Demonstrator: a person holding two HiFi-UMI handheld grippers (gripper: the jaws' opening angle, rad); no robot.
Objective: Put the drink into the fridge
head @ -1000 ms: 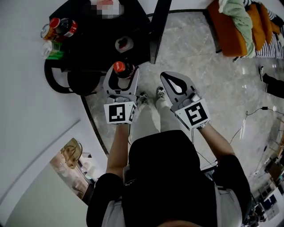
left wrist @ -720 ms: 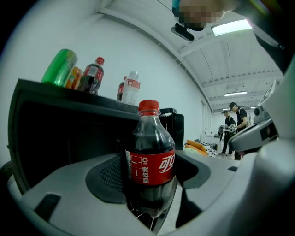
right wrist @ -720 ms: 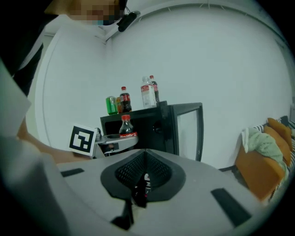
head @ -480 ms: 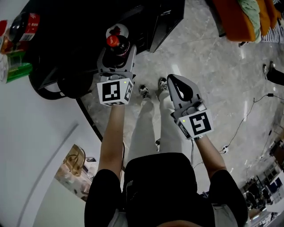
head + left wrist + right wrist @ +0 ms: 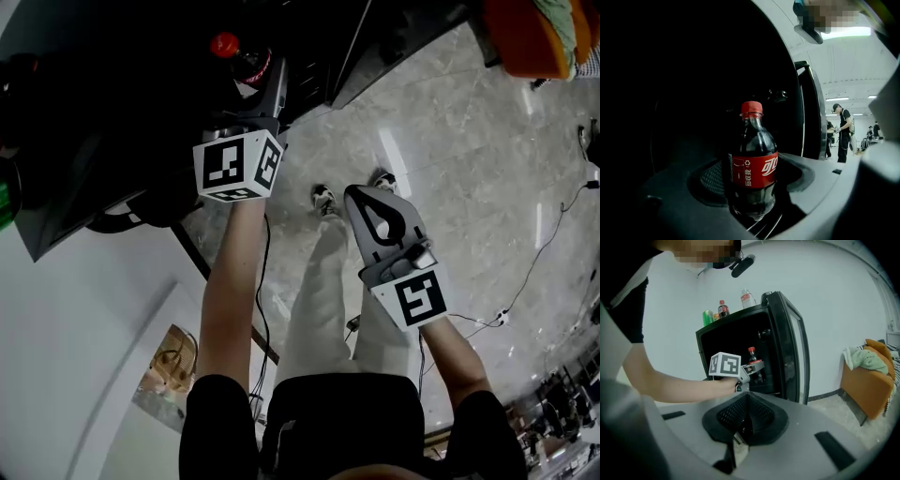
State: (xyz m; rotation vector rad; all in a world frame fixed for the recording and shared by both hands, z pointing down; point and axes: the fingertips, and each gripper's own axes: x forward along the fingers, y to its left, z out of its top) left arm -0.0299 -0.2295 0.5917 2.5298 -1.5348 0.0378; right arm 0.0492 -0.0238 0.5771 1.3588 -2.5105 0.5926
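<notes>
Your left tongs grip the cola bottle, which stands upright between them, in the dark opening of the fridge. Your left arm is stretched forward. Your right tongs are fully closed and empty, tilted a little down above the floor.

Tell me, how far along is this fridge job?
Done: the fridge door stands open. In hand: the left tool holds the cola bottle at the dark opening. Left: set it inside and let go. The right tool is shut and empty.
</notes>
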